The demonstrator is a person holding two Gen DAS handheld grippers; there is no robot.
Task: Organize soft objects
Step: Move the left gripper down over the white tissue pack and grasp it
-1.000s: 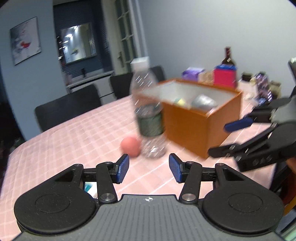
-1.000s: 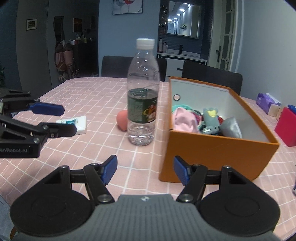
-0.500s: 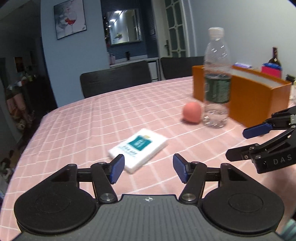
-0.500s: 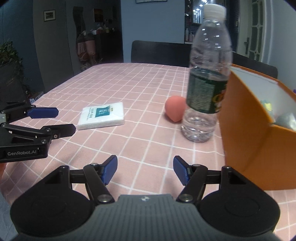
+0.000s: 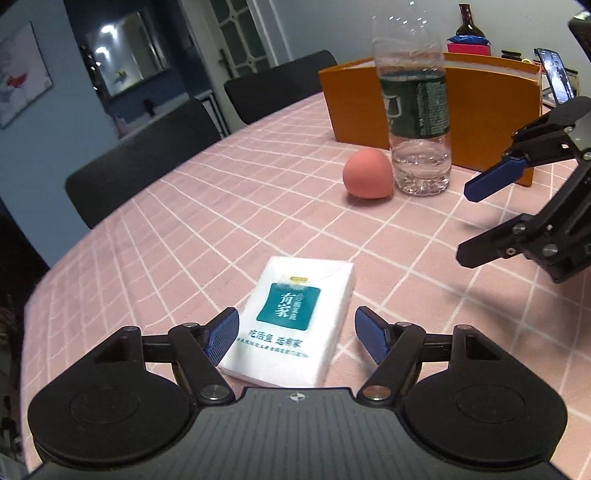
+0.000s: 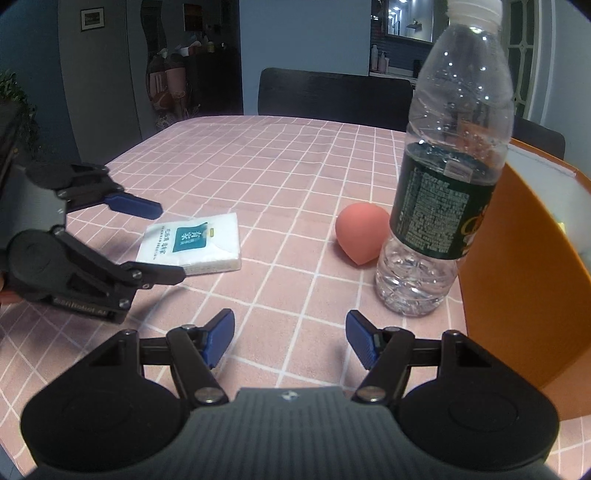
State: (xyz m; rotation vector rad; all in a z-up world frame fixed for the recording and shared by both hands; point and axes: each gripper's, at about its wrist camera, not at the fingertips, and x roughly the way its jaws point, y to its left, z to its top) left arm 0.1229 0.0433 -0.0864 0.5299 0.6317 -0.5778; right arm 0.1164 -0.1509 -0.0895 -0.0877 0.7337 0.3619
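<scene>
Pink checked surface (image 5: 184, 229): left gripper (image 5: 295, 334) just spread wider, straddling tissue pack (image 5: 295, 317), probably untouched; lower, centre, squeeze gently. Right gripper (image 6: 290, 338) spread, empty.

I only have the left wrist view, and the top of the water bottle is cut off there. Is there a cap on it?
Observer: Yes. The right wrist view shows a white cap on the bottle.
Operator: Anything between the right tool fingers?
Observer: Nothing. It is open over bare tablecloth, with the pink sponge ahead of it.
Operator: How does my left tool sit on the tissue pack?
Observer: Side on, its jaws have just been opening. The pack lies between the fingers, and the pads are not pressing on it.
</scene>
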